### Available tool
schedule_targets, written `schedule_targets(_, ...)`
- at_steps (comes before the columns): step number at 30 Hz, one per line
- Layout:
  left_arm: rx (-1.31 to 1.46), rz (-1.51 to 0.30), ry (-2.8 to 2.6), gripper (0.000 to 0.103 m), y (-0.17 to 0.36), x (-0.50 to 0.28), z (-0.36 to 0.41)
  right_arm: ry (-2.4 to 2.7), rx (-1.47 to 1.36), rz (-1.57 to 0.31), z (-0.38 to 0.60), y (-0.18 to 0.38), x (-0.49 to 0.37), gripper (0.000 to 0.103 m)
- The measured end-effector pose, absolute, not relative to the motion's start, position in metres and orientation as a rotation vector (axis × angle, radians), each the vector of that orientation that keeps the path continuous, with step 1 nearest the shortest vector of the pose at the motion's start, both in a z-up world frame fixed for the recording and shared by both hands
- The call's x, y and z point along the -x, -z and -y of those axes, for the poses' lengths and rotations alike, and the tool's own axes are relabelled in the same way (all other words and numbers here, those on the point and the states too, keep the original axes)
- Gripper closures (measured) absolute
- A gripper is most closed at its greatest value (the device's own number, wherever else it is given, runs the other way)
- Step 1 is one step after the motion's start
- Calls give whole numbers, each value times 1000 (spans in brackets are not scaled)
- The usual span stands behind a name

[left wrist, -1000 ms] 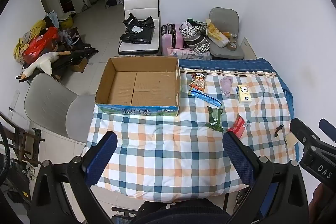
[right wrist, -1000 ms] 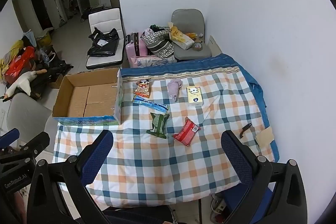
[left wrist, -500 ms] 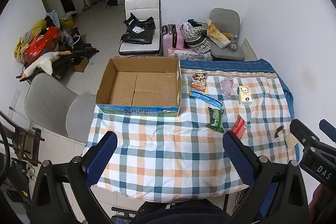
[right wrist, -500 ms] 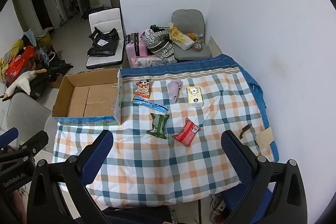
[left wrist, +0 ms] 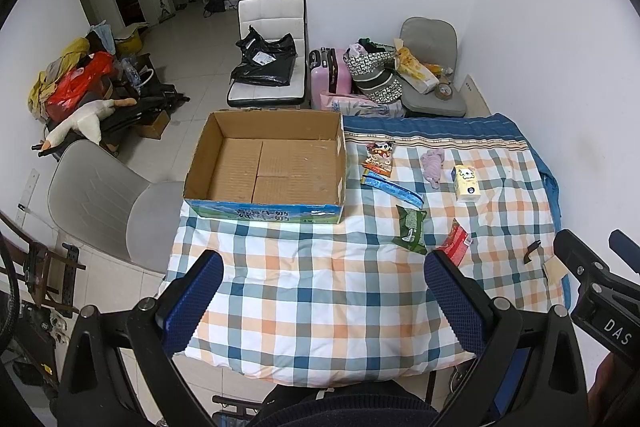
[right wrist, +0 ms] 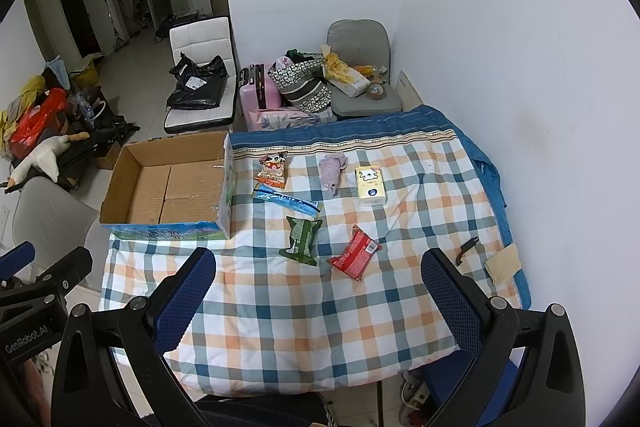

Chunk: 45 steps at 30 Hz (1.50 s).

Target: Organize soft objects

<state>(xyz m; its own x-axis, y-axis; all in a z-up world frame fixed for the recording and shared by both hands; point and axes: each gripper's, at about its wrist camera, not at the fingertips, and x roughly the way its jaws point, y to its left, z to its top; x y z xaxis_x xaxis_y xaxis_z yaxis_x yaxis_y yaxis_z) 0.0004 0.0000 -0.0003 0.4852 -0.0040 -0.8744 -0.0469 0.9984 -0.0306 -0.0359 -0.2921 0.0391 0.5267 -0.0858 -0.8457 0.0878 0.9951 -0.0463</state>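
Overhead, we hold both the left gripper (left wrist: 322, 291) and right gripper (right wrist: 320, 287) with jaws spread wide and empty above the table (right wrist: 280, 327); the purple soft toy (right wrist: 332, 171) lies beside the yellow tissue pack (right wrist: 371, 185), right of the cardboard box (right wrist: 168, 187).

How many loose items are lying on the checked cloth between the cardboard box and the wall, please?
8: cartoon snack packet, blue sachet, green pack, red pack, lilac soft toy, yellow tissue pack, black clip, beige card at the edge.

Box (right wrist: 168, 187) on table's (right wrist: 280, 327) left edge; 6 packets (right wrist: 354, 253) scattered to its right.
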Motion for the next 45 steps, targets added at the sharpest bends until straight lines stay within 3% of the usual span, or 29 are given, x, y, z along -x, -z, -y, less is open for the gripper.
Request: schedule_targets(45, 52, -982, -79, 0, -18, 12, -4, 104, -2, -995, 302, -47, 42, 0)
